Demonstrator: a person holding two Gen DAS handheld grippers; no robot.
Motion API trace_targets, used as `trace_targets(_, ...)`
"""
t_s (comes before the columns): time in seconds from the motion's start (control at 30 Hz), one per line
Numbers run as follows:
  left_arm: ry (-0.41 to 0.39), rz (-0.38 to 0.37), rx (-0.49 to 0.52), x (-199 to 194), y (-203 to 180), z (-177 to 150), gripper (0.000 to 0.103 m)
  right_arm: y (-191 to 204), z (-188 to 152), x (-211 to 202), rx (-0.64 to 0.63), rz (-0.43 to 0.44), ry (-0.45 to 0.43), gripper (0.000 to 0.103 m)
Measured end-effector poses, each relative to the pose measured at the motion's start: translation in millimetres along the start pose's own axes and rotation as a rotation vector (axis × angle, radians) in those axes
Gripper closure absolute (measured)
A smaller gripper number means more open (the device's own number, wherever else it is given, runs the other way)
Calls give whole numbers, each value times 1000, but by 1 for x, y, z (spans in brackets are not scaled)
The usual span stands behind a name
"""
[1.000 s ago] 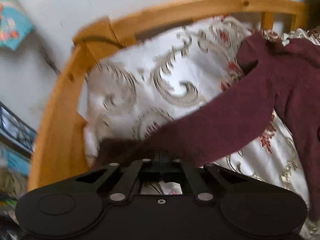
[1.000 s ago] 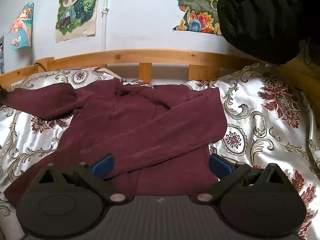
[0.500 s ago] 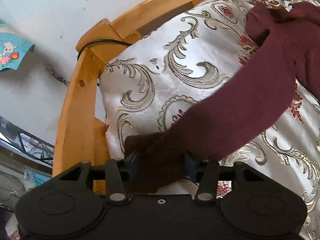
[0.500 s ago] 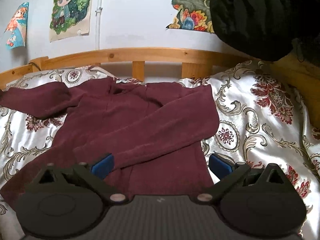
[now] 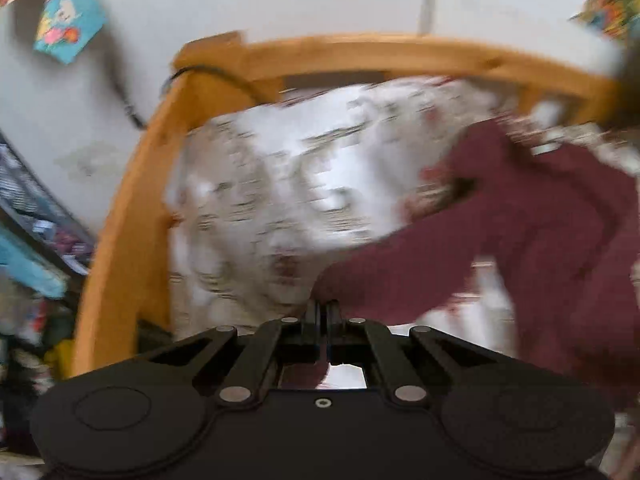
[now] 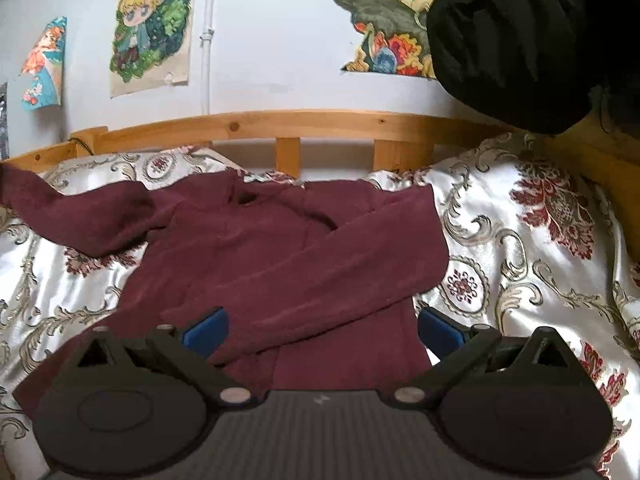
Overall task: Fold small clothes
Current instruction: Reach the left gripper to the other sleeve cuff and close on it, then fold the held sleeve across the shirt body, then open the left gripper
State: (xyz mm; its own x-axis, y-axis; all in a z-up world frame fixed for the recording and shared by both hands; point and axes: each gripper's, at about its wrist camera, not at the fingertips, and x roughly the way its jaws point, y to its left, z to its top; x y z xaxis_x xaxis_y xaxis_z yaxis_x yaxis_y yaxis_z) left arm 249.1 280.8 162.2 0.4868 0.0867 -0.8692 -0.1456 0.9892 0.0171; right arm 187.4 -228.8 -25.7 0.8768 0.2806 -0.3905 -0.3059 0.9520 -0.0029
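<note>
I am working over a bed covered by a glossy white bedspread [image 6: 500, 264] patterned with grey-gold scrolls and dark red flower medallions. A pale wooden bed frame [image 6: 304, 120] curves round the far side, with short slats under its top rail, and a black cable [image 5: 208, 72] is draped over its corner post in the left wrist view. Behind it the wall [image 6: 272, 40] is plain and light, with a thin white pipe [image 6: 206, 36] running down it and several cartoon posters [image 6: 154, 28] stuck up, their edges curling. A bulky black bundle [image 6: 532, 36] hangs at the upper right. In the left wrist view, which is blurred, I see cluttered shelving [image 5: 32, 216] beyond the frame.

The maroon sweater [image 6: 280, 256] lies flat in the middle of the bedspread, collar towards the frame. One sleeve is folded across its chest; the other stretches out to the left edge of the right wrist view and lifts off the cover.

My left gripper [image 5: 322, 312] is clenched on the cuff of that outstretched sleeve [image 5: 420, 264], jaws pressed together with the maroon cloth pinched between them. My right gripper [image 6: 320, 328] is released, its blue pads [image 6: 206, 328] spread wide over the sweater's lower hem, gripping nothing.
</note>
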Motion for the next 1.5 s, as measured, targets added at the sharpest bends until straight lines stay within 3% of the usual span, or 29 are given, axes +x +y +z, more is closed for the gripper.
trace_targets(0.23,10,-282,-16,-50,-73,-13,102,2,7,-9,-3,62,-38,0)
trace_targets(0.37,27,-378,51,-51,-126,-29,102,-1,10,-13,15,68,-50,0)
trace_targets(0.57,68,-480,104,-24,-195,-48,102,-10,12,-20,54,65,-53,0)
trace_targets(0.77,84,-513,113,10,-241,-53,102,-20,13,-19,85,48,-22,0)
trace_targets(1.13,49,-552,99,57,-293,-50,100,-39,6,1,219,26,130,0)
trace_targets(1.23,55,-582,62,70,-296,-47,83,-44,4,4,259,27,153,0)
trace_targets(1.37,27,-572,63,74,-290,-43,77,-48,1,9,299,36,177,0)
trace_targets(1.5,-62,-495,77,69,-262,-34,63,-48,-1,12,337,95,166,0)
